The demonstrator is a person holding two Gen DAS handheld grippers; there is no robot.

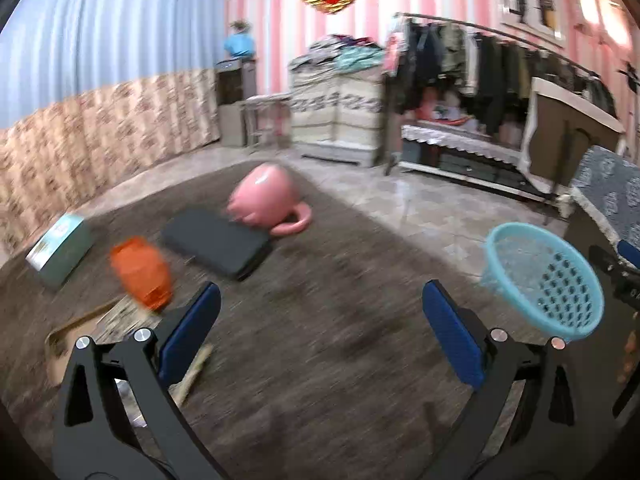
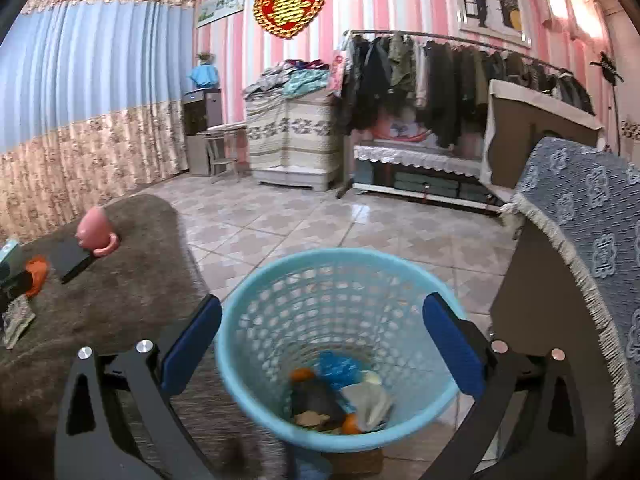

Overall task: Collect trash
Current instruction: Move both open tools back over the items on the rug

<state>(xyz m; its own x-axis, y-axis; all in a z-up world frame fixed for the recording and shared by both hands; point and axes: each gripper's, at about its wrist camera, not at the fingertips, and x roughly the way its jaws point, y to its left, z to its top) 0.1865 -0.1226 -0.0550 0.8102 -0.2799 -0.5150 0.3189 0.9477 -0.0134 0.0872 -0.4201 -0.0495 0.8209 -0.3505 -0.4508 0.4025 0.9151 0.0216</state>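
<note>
Brown rug (image 1: 320, 320) carries leftover litter; both grippers gape empty, right gripper (image 2: 322, 344) over the basket (image 2: 256, 320). Left gripper (image 1: 320, 324) view blurs: probably mis-grabs orange wrapper (image 1: 140, 272), or grabs pink mug (image 1: 266, 200).

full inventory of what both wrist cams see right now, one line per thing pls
basket: 1, light blue, on the tiled floor beside the rug, trash inside
trash in basket: several pieces, orange, blue, grey, at the bottom
rug: 1, brown, on the floor
pink mug: 1, upside down on the rug
black pad: 1, flat beside the mug
orange wrapper: 1, on the rug, blurred
teal box: 1, at the rug's left edge
paper scraps: a few, pale, near the orange wrapper
left tool: black with blue pads, open, empty, over the rug
right tool: open, empty, above the basket
</note>
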